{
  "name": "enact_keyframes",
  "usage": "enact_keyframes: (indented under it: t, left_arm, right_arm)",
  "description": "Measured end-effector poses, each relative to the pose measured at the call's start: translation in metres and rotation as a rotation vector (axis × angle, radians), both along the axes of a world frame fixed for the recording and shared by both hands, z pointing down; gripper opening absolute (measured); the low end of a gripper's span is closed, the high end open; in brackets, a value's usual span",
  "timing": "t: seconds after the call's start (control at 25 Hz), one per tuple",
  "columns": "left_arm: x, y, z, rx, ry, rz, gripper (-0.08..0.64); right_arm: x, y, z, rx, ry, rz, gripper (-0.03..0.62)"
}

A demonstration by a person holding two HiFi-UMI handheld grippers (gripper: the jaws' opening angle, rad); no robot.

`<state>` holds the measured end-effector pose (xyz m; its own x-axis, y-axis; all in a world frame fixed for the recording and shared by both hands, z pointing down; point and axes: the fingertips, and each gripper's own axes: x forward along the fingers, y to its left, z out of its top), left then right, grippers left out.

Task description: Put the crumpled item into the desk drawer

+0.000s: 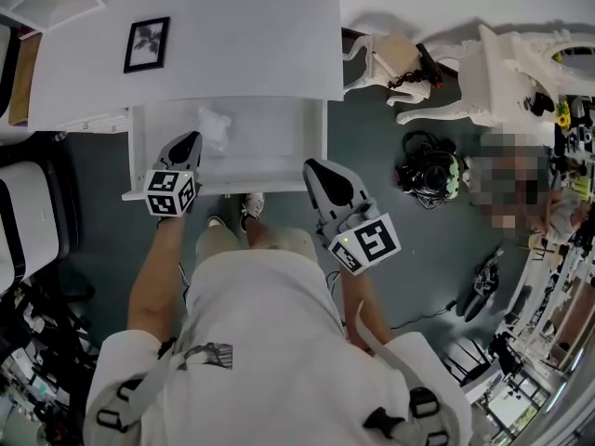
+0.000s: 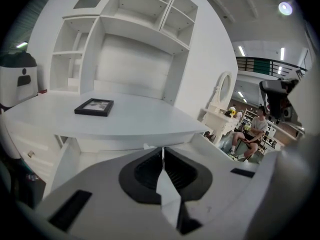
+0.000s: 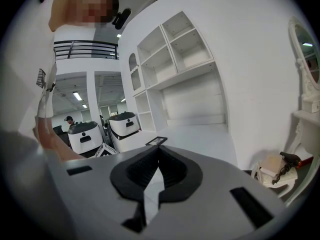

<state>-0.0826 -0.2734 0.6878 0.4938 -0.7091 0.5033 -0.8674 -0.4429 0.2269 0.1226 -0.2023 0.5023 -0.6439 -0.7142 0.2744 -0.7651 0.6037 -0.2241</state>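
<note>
A crumpled white item (image 1: 216,126) lies in the open desk drawer (image 1: 279,130), near its back left. The drawer juts out from under the white desk (image 1: 232,45). My left gripper (image 1: 191,138) hangs over the drawer's front left part, just short of the crumpled item, with its jaws shut and nothing between them. In the left gripper view the closed left gripper (image 2: 162,153) faces the desk's edge and the drawer's left wall (image 2: 65,159). My right gripper (image 1: 312,166) is at the drawer's front right corner, also shut and empty, and the right gripper view shows the right gripper (image 3: 159,156) closed.
A black picture frame (image 1: 147,44) lies on the desk top. The person's feet (image 1: 249,208) stand under the drawer front. An ornate white dressing table (image 1: 502,63) and a tangle of black gear (image 1: 428,170) are on the floor to the right. White machines (image 1: 28,212) stand at left.
</note>
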Motion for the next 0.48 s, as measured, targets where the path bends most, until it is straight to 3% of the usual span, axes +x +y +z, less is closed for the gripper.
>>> enact_keyframes:
  t: [0.48]
  left_arm:
    - [0.004, -0.004, 0.056, -0.119, -0.075, 0.032, 0.026]
  right_arm:
    - [0.024, 0.007, 0.008, -0.017, 0.004, 0.035, 0.011]
